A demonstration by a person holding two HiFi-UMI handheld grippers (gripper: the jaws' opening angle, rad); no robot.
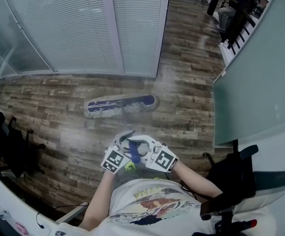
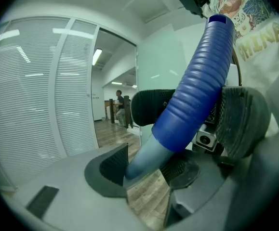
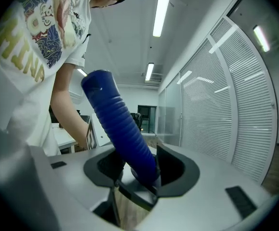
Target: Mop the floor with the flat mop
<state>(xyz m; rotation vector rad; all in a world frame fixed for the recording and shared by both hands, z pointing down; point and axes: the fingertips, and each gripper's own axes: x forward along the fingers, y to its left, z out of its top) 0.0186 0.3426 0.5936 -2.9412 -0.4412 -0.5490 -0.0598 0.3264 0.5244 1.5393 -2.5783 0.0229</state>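
Note:
The flat mop's head (image 1: 121,105), blue and white with a fringe, lies flat on the wood floor (image 1: 48,107) ahead of me, just before the blinds. Its handle (image 1: 134,150) runs back to my hands, ending in a blue ribbed grip (image 2: 197,85). My left gripper (image 2: 146,170) is shut on the pale shaft just below that grip. My right gripper (image 3: 134,170) is shut on the blue ribbed grip (image 3: 122,126) itself. In the head view the left gripper (image 1: 124,140) and right gripper (image 1: 143,144) sit side by side at the handle's top, in front of my chest.
A glass wall with white blinds (image 1: 83,28) stands beyond the mop head. A frosted partition (image 1: 255,73) closes the right side. Black office chairs stand at the right (image 1: 236,176) and left (image 1: 9,146). The wood floor runs on up a corridor where people (image 1: 236,4) sit.

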